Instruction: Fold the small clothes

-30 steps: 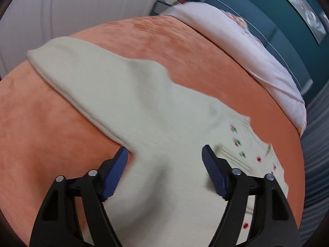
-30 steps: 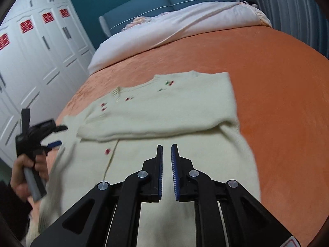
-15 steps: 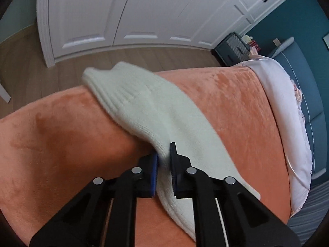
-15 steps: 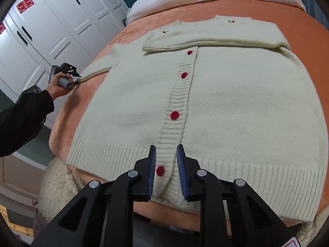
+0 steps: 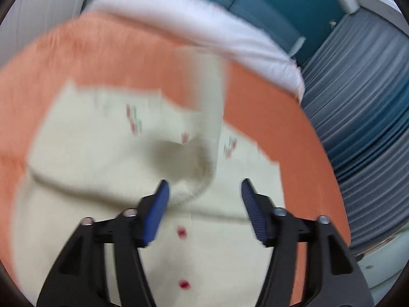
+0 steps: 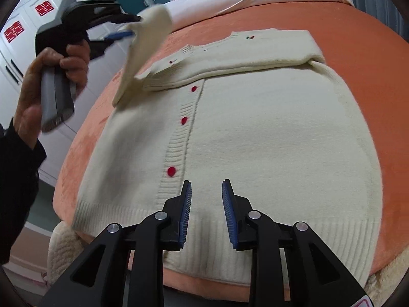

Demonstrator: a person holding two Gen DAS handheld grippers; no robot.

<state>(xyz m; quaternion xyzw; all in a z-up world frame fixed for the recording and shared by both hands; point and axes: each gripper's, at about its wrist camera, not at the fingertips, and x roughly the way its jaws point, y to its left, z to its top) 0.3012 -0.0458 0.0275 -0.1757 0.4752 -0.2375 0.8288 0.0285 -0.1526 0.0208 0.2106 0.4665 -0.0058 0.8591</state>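
Cream knitted cardigan with red buttons point(image 6: 255, 133) lies flat, front up, on the orange plush bedspread point(image 6: 358, 58). Its hem sits directly under and just ahead of the right gripper point(image 6: 206, 204), whose blue-padded jaws stand a moderate gap apart, holding nothing, poised above the ribbed button band. One sleeve point(image 6: 242, 56) is folded across the chest, far ahead of the right gripper.

The other sleeve point(image 6: 143, 48) is up in the air, ahead and to the left of the right gripper, draped off the left gripper point(image 6: 127, 26), which a bare hand point(image 6: 51, 81) grips by its grey handle. Left wrist view is motion-blurred: left gripper point(image 5: 204, 192) jaws spread wide, sleeve cuff point(image 5: 194, 181) between them, against the left pad; no pinch visible. White duvet point(image 5: 204, 20) lies far ahead.
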